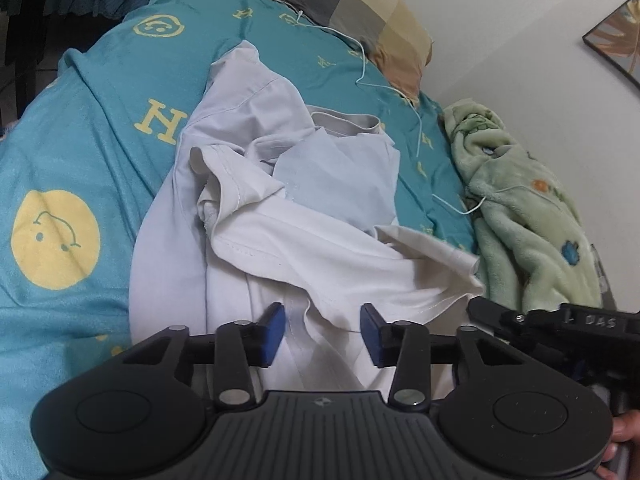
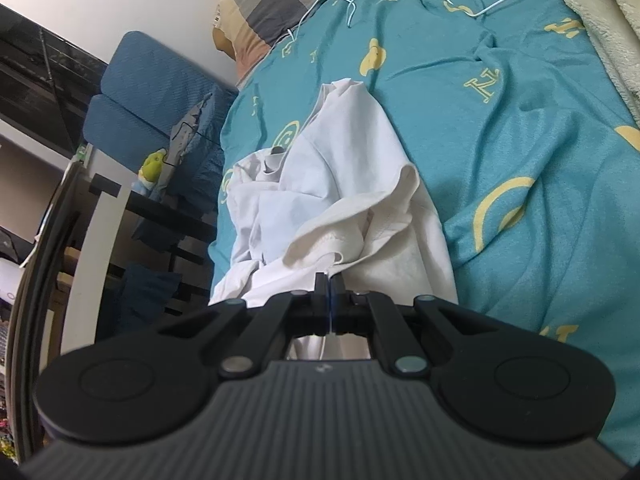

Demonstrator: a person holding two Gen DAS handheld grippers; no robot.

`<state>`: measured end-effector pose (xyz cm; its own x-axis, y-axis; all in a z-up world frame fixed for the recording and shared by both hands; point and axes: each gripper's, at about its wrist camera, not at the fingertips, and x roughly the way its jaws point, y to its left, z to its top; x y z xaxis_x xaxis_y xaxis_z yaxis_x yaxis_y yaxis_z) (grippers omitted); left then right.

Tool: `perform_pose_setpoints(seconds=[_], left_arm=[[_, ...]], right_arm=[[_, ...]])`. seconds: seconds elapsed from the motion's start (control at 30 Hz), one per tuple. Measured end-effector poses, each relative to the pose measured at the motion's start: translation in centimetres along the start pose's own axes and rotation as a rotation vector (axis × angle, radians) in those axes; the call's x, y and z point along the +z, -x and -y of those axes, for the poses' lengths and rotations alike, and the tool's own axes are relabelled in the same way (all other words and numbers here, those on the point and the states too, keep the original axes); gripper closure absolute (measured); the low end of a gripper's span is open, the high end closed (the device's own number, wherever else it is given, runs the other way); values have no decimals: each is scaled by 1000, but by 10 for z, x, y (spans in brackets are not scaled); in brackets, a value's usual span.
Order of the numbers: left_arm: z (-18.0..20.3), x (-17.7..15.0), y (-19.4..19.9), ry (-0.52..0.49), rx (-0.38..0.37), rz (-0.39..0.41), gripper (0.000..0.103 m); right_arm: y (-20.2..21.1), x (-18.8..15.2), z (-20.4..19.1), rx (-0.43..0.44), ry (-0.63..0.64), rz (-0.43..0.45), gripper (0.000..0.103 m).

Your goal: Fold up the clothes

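Note:
A crumpled white T-shirt (image 1: 304, 208) lies on the teal bedspread (image 1: 80, 152), its grey-edged collar toward the pillow. My left gripper (image 1: 323, 334) hovers over the shirt's near edge. Its blue pads stand apart, with a fold of white cloth between them that they do not press. In the right wrist view the same T-shirt (image 2: 344, 184) stretches away from my right gripper (image 2: 329, 286), which is shut on the shirt's hem; a thin edge of cloth runs between the closed fingers. The right gripper (image 1: 496, 312) also shows at the right edge of the left wrist view.
A checked pillow (image 1: 360, 8) lies at the head of the bed. A green fleece blanket (image 1: 516, 208) is bunched by the white wall, with a thin white cable (image 1: 384, 80) trailing across the spread. A blue chair (image 2: 144, 92) and dark shelving stand beside the bed.

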<state>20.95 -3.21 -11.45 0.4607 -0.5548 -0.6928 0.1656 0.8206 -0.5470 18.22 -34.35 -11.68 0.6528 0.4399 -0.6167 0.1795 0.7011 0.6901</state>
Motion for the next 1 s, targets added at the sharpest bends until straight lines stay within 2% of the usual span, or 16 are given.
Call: perform_pose_setpoints(seconds=[0.03, 0.07, 0.1, 0.3, 0.43, 0.53, 0.63, 0.77, 0.83, 0.9, 1.0], left_arm=[[1, -1, -1, -10, 14, 2, 74], [1, -3, -2, -19, 28, 5, 91], [0, -3, -2, -21, 30, 3, 99], [-10, 7, 38, 48, -56, 91, 102], [-33, 24, 69, 165, -136, 174, 102], [-56, 45, 82, 271, -159, 251, 103], [-73, 68, 79, 345, -140, 290, 103], [-94, 82, 64, 385, -66, 309, 102], [-103, 88, 56, 397, -32, 316, 102], [-111, 88, 49, 403, -23, 314, 102], [-117, 83, 41, 402, -12, 283, 102]], right_arm=[[0, 0, 0, -1, 3, 1, 100], [0, 0, -1, -1, 5, 2, 100], [0, 0, 0, -2, 2, 3, 100], [2, 1, 6, -14, -16, 14, 99], [11, 8, 10, 9, -52, 55, 100], [12, 24, 18, 0, -90, 95, 99], [5, 46, 29, -24, -127, 138, 99], [-10, 67, 43, -49, -149, 174, 100], [-20, 71, 49, -51, -159, 187, 100], [-30, 71, 52, -89, -133, 183, 99], [-38, 69, 57, -110, -136, 173, 98]])
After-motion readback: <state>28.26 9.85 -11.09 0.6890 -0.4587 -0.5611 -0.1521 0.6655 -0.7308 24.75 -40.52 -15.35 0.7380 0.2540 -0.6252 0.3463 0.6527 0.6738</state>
